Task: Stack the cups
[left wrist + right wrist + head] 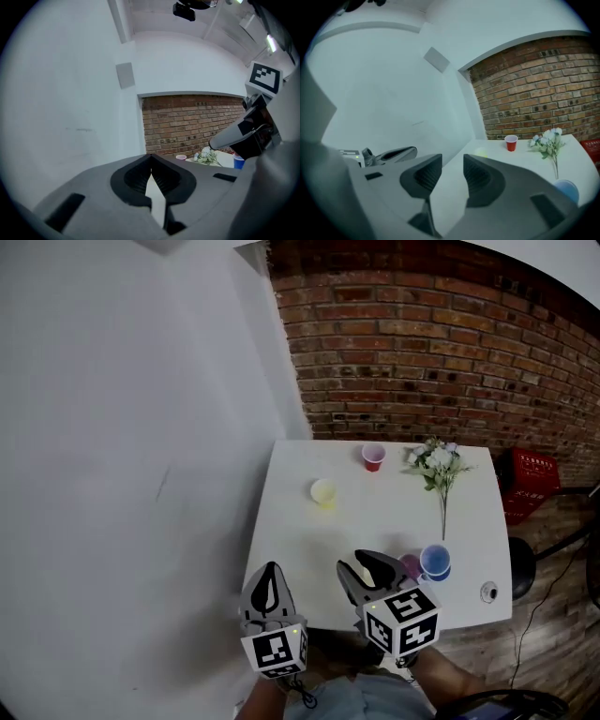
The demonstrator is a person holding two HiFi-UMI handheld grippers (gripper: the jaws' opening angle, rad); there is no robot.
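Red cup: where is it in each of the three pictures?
Head view: red cup at the far edge of the table, upper middle.
Left gripper view: tiny, lower middle, below the brick wall.
Right gripper view: right of centre.
Shared landmark: the flowers, just right of it in every view.
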